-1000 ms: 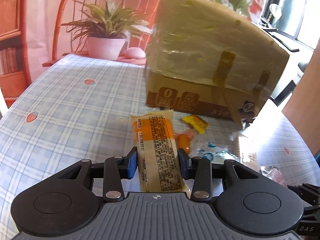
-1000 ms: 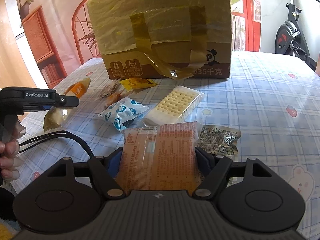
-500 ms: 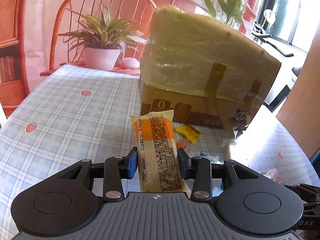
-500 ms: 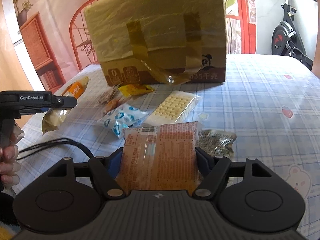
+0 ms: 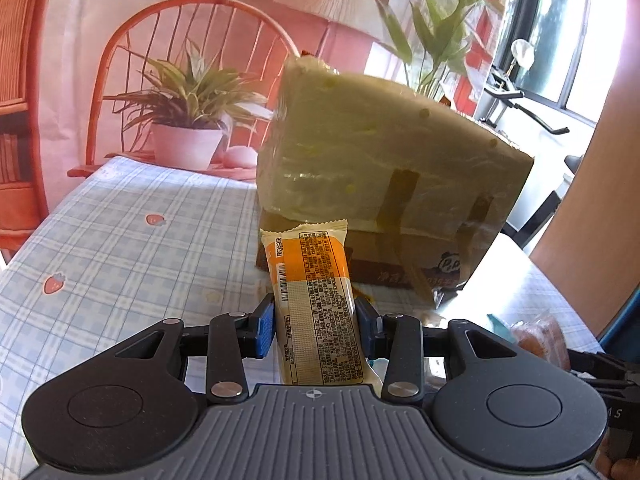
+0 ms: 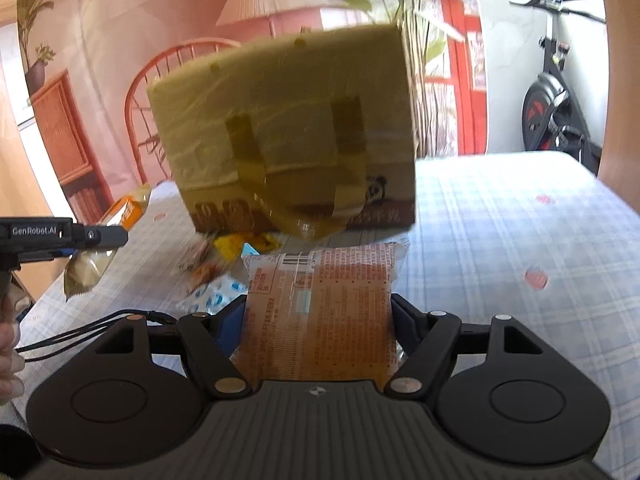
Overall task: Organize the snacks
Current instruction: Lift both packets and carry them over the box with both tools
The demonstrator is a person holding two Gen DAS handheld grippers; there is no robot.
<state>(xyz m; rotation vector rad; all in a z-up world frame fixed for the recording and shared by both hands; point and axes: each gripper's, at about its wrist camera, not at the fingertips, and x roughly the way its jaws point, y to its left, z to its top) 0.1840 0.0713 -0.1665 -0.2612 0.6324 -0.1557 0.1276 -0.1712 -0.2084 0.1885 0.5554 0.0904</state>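
your left gripper (image 5: 315,322) pinches a long orange and cream snack bar (image 5: 316,304) by its sides, the bar pointing away from you, lifted off the checked tablecloth (image 5: 120,248). your right gripper (image 6: 318,322) pinches a wide orange snack packet (image 6: 320,312) between its pads, also off the cloth. straight ahead of both stands a tall cardboard box (image 6: 288,140) wrapped in yellowish plastic and strapped with brown tape; its near wall rises between you and the far side of the table. loose snacks lie at its foot: a yellow wrapper (image 6: 236,242) and a blue and white packet (image 6: 214,298), blurred. beyond the box, at the far left, sit a potted plant (image 5: 184,120) and an orange wire chair (image 5: 192,64). an exercise bike (image 6: 556,116) stands far right.
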